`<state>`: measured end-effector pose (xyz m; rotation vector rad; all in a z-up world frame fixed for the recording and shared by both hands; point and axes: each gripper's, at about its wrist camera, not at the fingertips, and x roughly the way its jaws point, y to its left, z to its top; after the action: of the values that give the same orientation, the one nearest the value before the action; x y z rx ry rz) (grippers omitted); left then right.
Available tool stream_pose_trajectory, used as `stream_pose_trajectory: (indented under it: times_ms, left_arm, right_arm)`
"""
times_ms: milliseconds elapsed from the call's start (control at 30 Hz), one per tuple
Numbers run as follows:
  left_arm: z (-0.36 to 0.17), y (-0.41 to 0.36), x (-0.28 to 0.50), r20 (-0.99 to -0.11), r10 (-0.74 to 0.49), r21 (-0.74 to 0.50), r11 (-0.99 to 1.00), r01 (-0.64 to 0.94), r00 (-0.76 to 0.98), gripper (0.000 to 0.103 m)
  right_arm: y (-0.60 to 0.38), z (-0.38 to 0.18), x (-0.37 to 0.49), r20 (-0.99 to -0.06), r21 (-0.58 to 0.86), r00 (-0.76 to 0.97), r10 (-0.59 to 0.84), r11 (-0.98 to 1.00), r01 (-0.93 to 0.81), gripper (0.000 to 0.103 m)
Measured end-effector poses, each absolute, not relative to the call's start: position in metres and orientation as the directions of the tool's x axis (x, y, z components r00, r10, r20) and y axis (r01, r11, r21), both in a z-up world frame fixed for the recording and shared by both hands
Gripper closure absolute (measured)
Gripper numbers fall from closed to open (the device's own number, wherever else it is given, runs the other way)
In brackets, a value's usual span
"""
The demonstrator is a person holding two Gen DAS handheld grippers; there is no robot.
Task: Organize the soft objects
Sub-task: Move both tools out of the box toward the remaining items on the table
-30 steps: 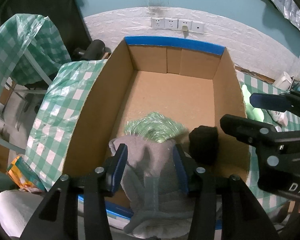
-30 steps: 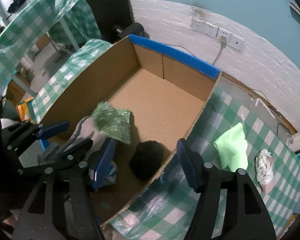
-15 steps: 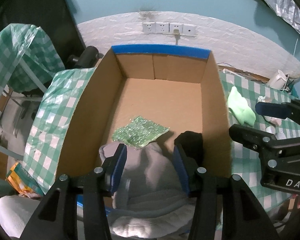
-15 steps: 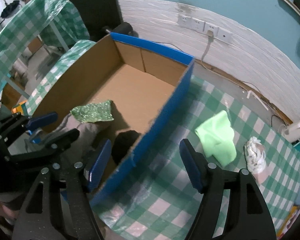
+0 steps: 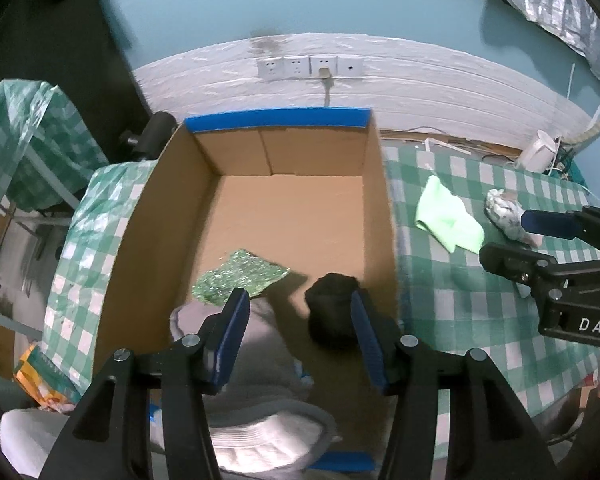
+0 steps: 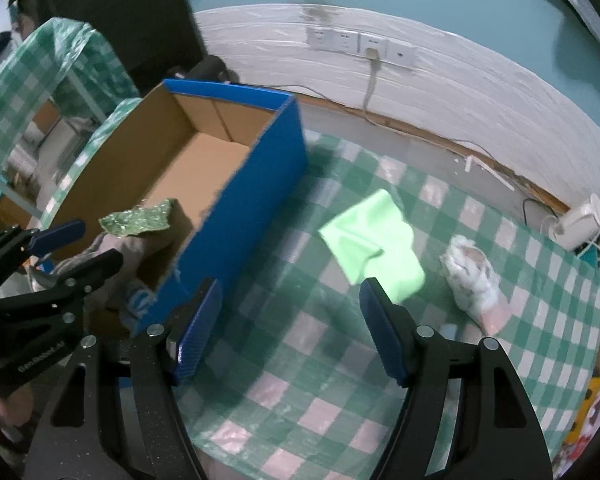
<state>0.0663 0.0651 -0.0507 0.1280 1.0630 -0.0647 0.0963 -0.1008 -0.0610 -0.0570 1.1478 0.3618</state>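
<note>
The left claw (image 5: pixel 296 332), opening with the grey garment (image 5: pixel 260 344) beneath it in the cardboard box (image 5: pixel 380 216), could snag it, while the spread, empty right claw (image 6: pixel 290 328) may overshoot the green cloth (image 6: pixel 370 244) mid-worktop.

Dim bluish light, fisheye bending, motion blur

Matt cardboard box (image 5: pixel 172 208); glossy tablecloth (image 6: pixel 300 360)

box wall (image 6: pixel 236 216) blocks, tablecloth (image 6: pixel 300 360) open
</note>
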Motion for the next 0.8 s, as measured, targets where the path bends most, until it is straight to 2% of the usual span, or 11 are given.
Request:
stream_pose_trajectory:
  times_ms: [133,800]
  left_arm:
    - [-0.049,0.053,0.065,-0.873,0.003,0.080,0.987,0.138,0.488,0.044]
    - [-0.051,-0.013,0.062,-0.876,-0.013,0.123,0.961,0.248,0.483,0.044]
  right_arm:
    - [-0.117,-0.062,0.093,-0.899,0.143,0.363,0.245,0.948,-0.285,0.030]
    - [-0.207,-0.067,0.073,-0.896,0.155,0.397,0.200,0.978,-0.143,0.030]
